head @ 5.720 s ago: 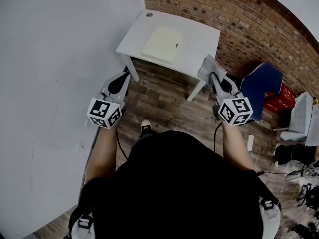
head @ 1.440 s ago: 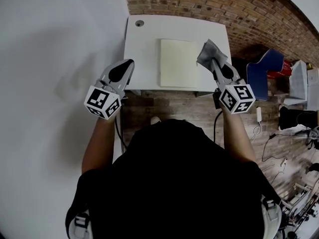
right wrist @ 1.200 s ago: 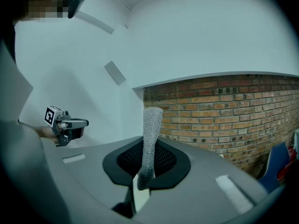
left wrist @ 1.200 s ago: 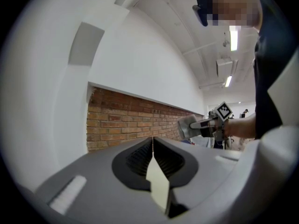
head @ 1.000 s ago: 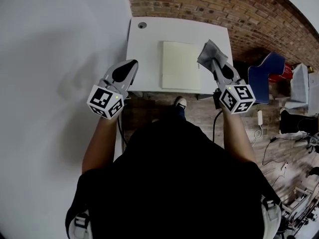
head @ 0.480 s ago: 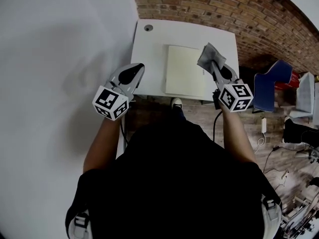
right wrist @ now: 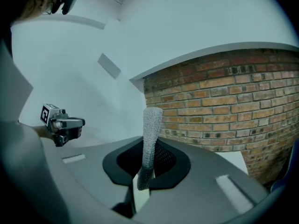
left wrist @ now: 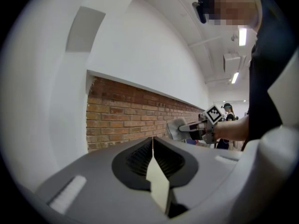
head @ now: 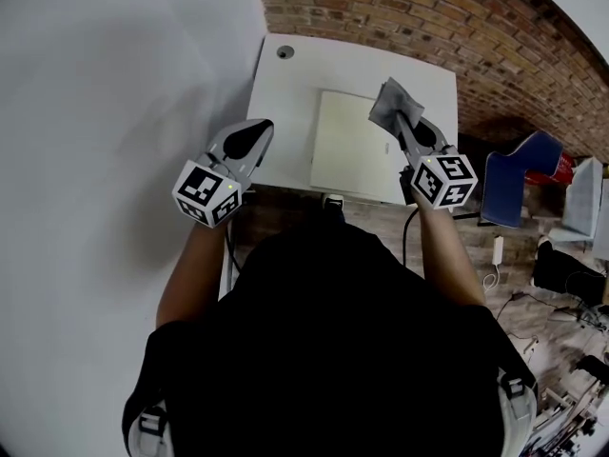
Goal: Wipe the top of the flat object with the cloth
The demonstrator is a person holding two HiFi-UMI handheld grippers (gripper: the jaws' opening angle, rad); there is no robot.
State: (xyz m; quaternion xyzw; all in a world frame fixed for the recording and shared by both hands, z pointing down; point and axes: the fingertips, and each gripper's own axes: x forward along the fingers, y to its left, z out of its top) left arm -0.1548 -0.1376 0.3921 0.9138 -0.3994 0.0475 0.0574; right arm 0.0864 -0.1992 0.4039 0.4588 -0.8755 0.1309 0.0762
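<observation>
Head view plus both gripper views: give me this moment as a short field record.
left tongs: shut, empty, at the table's left edge
right tongs: shut on the grey cloth, which sticks up from the jaws
flat object: cream, lying flat on the white table
wiping: not yet begun; cloth appears held in the air

We find the flat pad [head: 347, 146] open from above and from the near edge. Only our right gripper [head: 401, 127], pinching the cloth [head: 391, 104], hangs over its right side. A brick wall [head: 428, 17] closes the table's [head: 285, 93] far edge and a white wall [head: 114, 84] its left. A blue chair [head: 514, 174] stands to the right.
</observation>
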